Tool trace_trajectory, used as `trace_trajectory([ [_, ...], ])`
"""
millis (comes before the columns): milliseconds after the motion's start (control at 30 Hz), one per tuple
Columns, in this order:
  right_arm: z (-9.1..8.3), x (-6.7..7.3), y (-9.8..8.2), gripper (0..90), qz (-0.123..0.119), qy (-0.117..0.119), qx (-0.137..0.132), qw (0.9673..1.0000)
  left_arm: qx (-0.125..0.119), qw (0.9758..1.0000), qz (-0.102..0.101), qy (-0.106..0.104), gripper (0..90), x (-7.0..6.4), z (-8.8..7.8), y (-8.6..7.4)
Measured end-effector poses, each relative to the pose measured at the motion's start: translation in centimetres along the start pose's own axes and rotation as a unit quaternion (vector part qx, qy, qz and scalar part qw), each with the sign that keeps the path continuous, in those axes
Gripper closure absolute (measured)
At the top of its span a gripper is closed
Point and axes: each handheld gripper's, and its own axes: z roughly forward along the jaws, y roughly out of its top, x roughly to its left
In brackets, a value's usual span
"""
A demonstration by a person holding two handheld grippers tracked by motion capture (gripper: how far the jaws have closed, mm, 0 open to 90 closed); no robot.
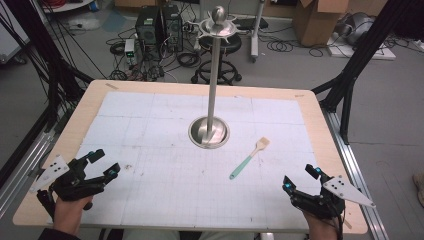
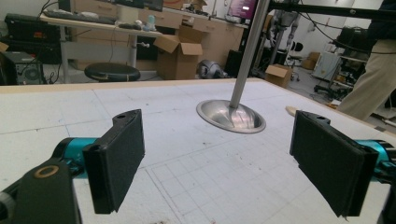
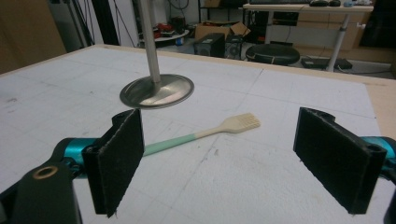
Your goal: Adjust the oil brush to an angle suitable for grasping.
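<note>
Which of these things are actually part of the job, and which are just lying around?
Part of the job:
spatula, flat on the mat
metal stand with hooks on top
left gripper and right gripper, both open and empty

Just lying about:
cardboard boxes
stool
computer towers and cables on the floor

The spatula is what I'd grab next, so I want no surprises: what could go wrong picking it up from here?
1. The spatula lies flat on the table, so the open right gripper may scrape the surface or slip off the thin handle.
2. Its head points toward the tall metal stand; a careless lift could knock the stand.
</note>
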Motion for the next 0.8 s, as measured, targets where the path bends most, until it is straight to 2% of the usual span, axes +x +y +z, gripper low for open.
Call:
trace_trajectory([
  [300, 0.2, -0.1, 0.0, 15.1, 0.0, 0.001, -0.002, 1.0, 0.002, 1.0, -0.003, 0.005, 18.3, 0.1, 0.1, -0.1],
  [533, 1.5, 0.2, 0.3, 15.1, 0.0, 0.02, 0.004, 0.9998, 0.002, 1.0, -0.005, 0.008, 18.4, 0.2, -0.3, -0.2],
  [733, 2.9, 0.9, 1.3, 21.9, -0.005, 0.039, -0.003, 0.9992, 0.008, 0.9999, -0.003, 0.006, 19.0, 0.5, -0.4, -0.2],
  [800, 3.3, 1.0, 1.3, 26.9, -0.009, 0.047, 0.004, 0.9988, 0.008, 0.9999, -0.005, 0.007, 19.0, 0.6, -0.4, -0.2],
])
